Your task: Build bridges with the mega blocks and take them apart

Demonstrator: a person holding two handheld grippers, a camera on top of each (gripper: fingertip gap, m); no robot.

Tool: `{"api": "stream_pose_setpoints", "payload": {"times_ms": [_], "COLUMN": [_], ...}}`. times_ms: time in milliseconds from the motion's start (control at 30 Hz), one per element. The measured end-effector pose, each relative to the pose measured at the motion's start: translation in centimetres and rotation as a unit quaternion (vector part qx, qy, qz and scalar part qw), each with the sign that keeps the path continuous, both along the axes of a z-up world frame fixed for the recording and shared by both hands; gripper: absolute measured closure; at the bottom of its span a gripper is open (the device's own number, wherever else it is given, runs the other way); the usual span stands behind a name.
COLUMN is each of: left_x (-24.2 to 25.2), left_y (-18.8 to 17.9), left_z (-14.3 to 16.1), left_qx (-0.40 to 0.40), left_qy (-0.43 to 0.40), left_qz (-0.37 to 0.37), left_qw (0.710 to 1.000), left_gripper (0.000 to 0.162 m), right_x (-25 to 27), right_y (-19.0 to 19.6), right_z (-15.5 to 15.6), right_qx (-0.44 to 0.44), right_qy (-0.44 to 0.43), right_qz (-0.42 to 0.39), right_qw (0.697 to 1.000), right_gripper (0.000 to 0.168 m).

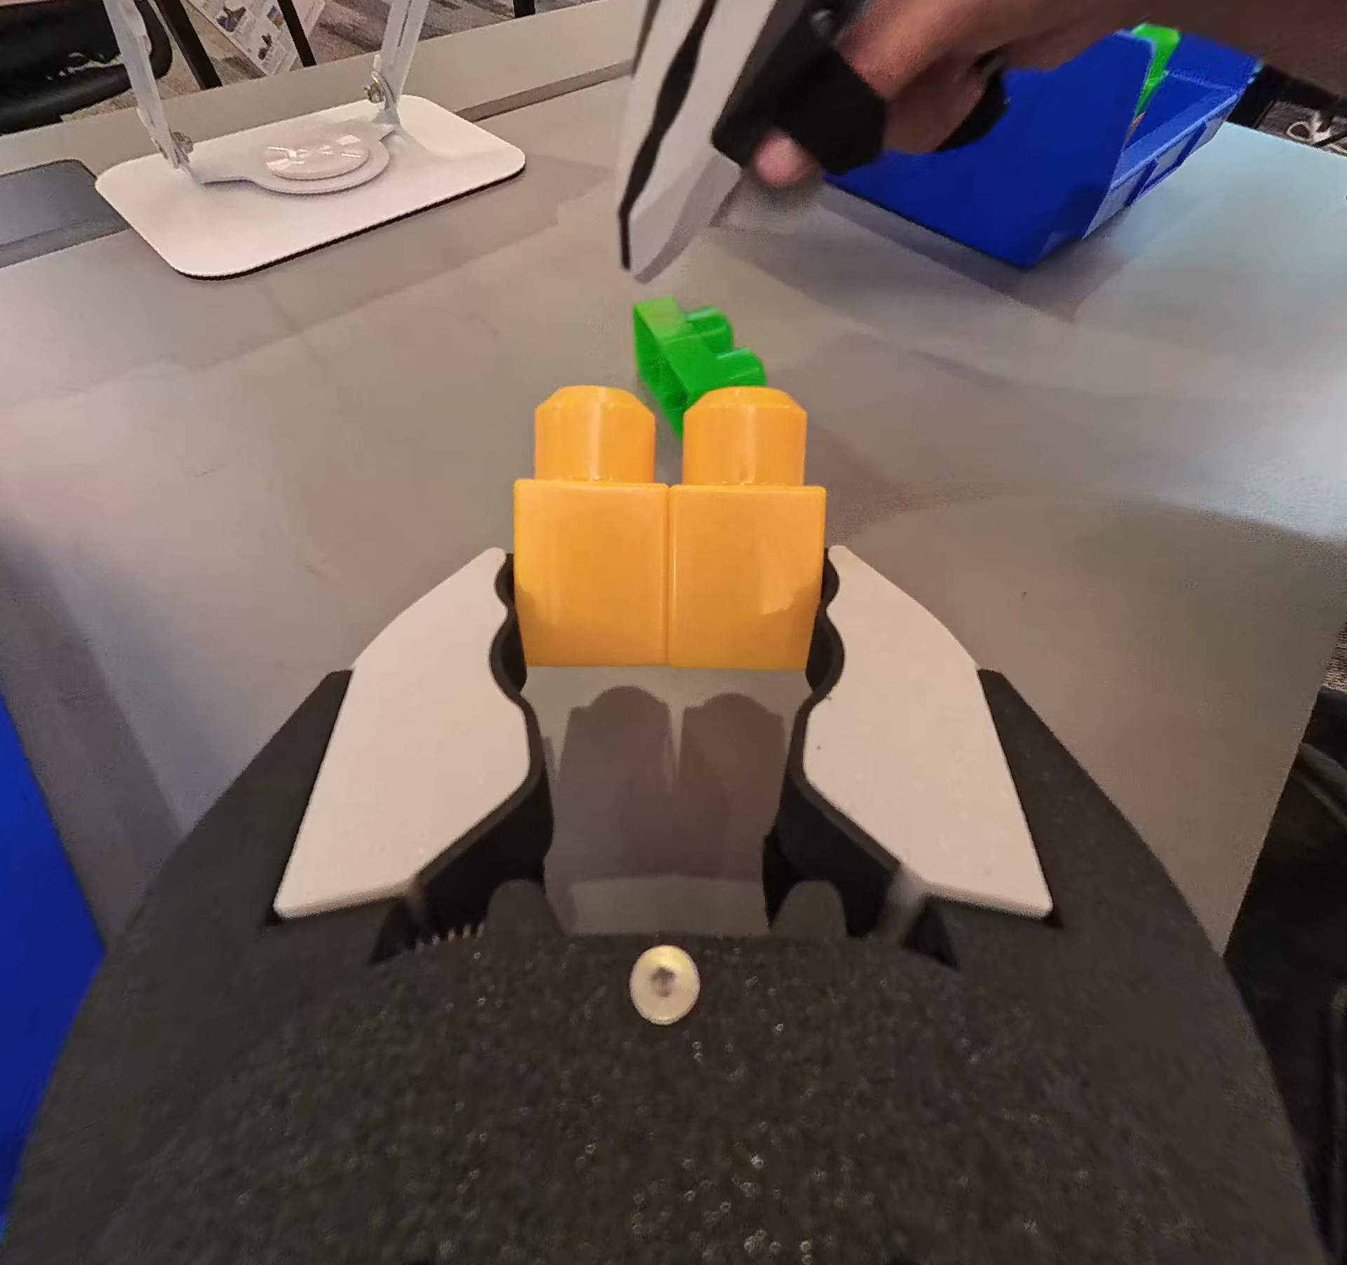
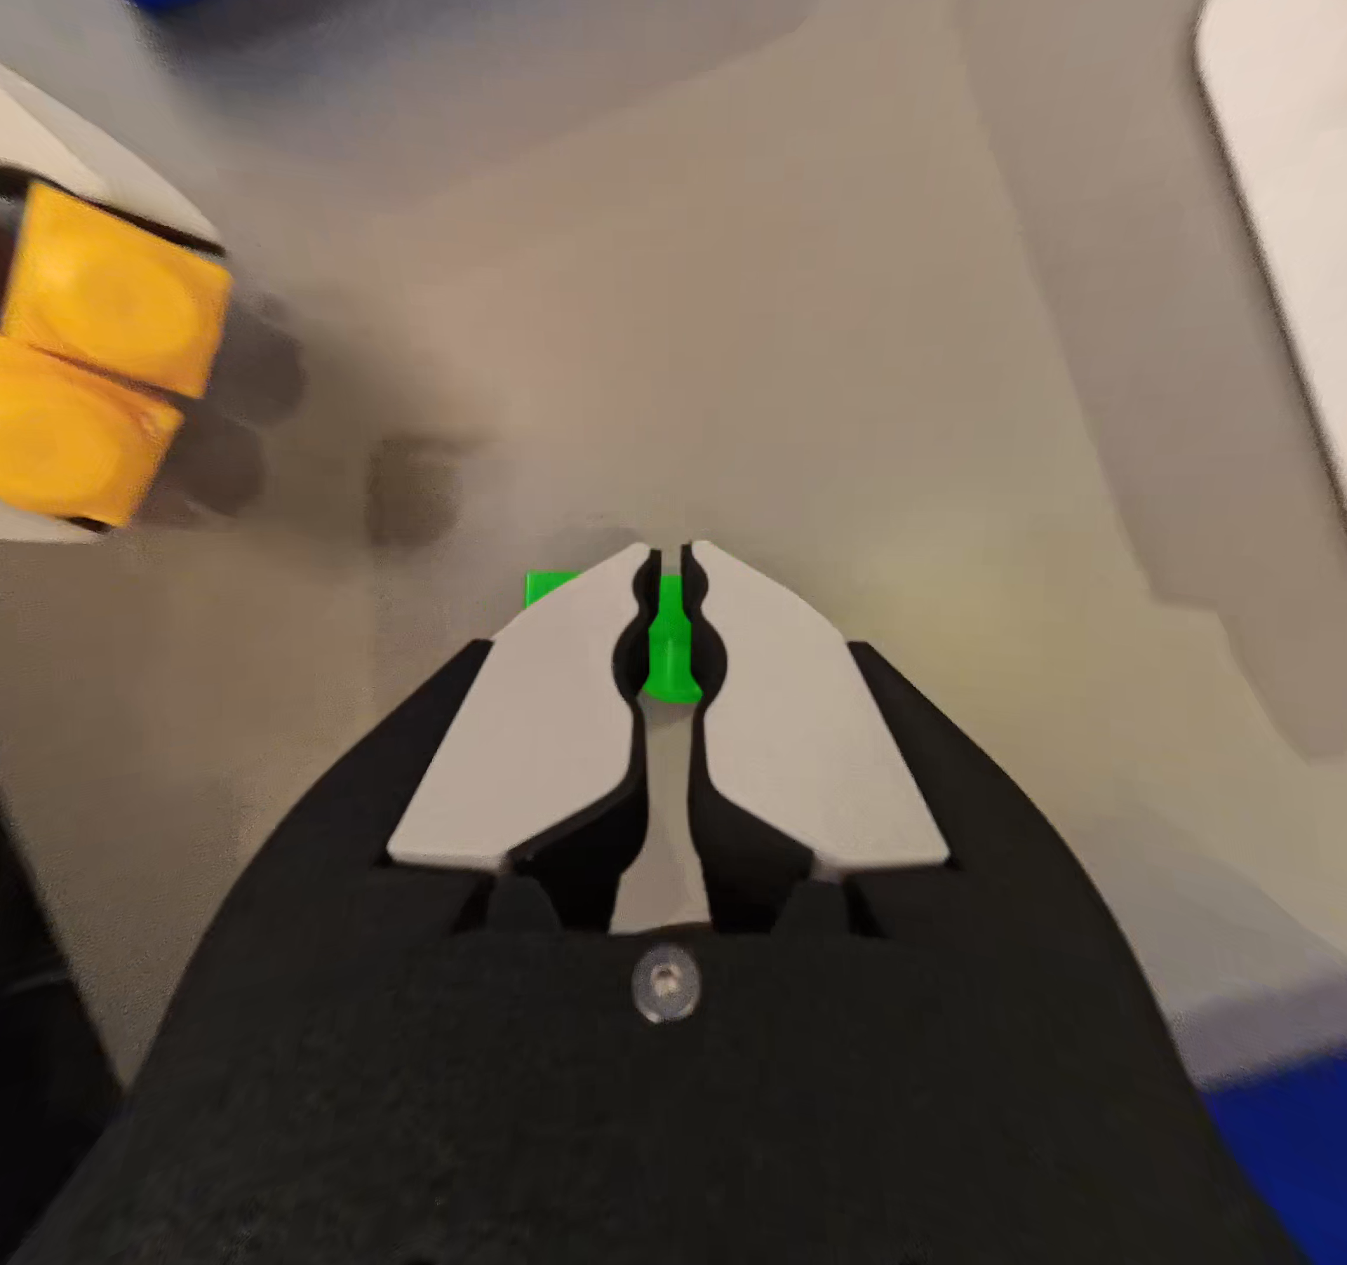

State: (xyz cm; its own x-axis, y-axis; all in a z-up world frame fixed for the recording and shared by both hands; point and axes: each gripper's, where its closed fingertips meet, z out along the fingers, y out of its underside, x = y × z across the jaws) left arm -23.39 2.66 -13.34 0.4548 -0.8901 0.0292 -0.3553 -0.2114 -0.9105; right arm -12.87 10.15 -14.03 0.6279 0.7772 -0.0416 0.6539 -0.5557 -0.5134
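Left tongs (image 1: 669, 599) sit nearest the lens, spread about as wide as two orange blocks (image 1: 669, 574) and pinching the pair by its outer side walls. Blocks are side by side, studs pointing away from the camera, lifted off the grey counter (image 1: 291, 472) judging by the shadow below them.

Handling call: hollow moulded plastic, so light and rigid, with glossy faces that look slippery. Only the squeeze keeps the two together, so they could buckle at the middle seam. Flat side walls are the place to grip, not the round studs.

Green block (image 1: 692, 355) lies tipped on its side on the counter, just beyond the orange pair, open underside facing left. Best taken across its flat walls too.

Right tongs (image 2: 670, 548), held by a hand (image 1: 947, 64), hang tips-down just above the green block, not touching it as seen from the left wrist view. Fingers are nearly pressed together, with only a narrow slit between them, and hold nothing. They would need to spread before a grab.

Blue bin (image 1: 1057, 158) far right, white stand base (image 1: 437, 173) far left.
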Motion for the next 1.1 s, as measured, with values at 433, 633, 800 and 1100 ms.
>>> {"api": "stream_pose_setpoints", "payload": {"times_ms": [433,633,800,1100], "left_x": [0.3,0.7,0.9,1.9], "left_y": [-0.4,-0.6,-0.5,-0.8], "left_z": [-0.5,-0.3,-0.5,-0.2], "left_qx": [0.003,-0.003,0.002,0.070], "left_qy": [0.016,0.007,0.022,0.077], "left_qz": [-0.008,-0.017,-0.022,-0.104], "left_qw": [1.000,1.000,1.000,0.989], "left_gripper": [0.086,0.086,0.086,0.086], "right_x": [3.8,2.6,2.0,2.3], "right_y": [-6.2,-4.7,-3.5,-8.7], "right_z": [-0.8,-3.6,-4.0,5.8], "right_qx": [0.105,0.115,0.086,0.195], "right_qy": [0.038,0.103,0.095,-0.047], "right_qz": [-0.159,-0.207,-0.176,0.105], "right_qw": [0.981,0.966,0.976,0.974], "right_gripper": [0.102,0.093,0.102,0.102]}}
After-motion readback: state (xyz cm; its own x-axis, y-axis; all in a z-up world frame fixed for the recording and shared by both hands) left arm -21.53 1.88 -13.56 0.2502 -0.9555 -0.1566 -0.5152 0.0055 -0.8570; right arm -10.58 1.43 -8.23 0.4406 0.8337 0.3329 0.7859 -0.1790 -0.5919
